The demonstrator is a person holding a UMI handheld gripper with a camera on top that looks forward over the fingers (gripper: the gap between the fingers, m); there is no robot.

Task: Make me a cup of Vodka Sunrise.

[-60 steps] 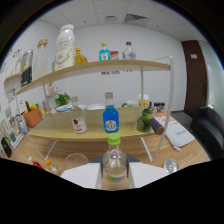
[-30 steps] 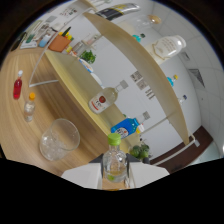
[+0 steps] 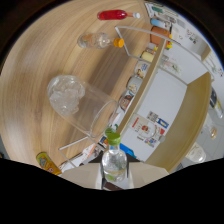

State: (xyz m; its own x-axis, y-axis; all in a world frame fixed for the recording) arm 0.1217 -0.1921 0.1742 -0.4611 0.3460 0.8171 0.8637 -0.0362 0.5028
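Gripper view: the gripper (image 3: 114,176) is clamped on a clear bottle (image 3: 114,165) with a green cap, held tipped over so its cap points at the rim of a glass (image 3: 80,104) filled with ice. The glass stands just ahead on the wooden tabletop (image 3: 45,65). Beyond it stand a clear bottle with an orange cap (image 3: 100,40) and a red bottle (image 3: 116,15). A wooden shelf (image 3: 172,95) with small bottles runs beside them.

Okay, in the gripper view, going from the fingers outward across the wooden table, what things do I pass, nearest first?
Small clear bottle with green cap held between the fingers → clear glass with ice → clear bottle with orange cap lying sideways in view → red-filled bottle farthest out.
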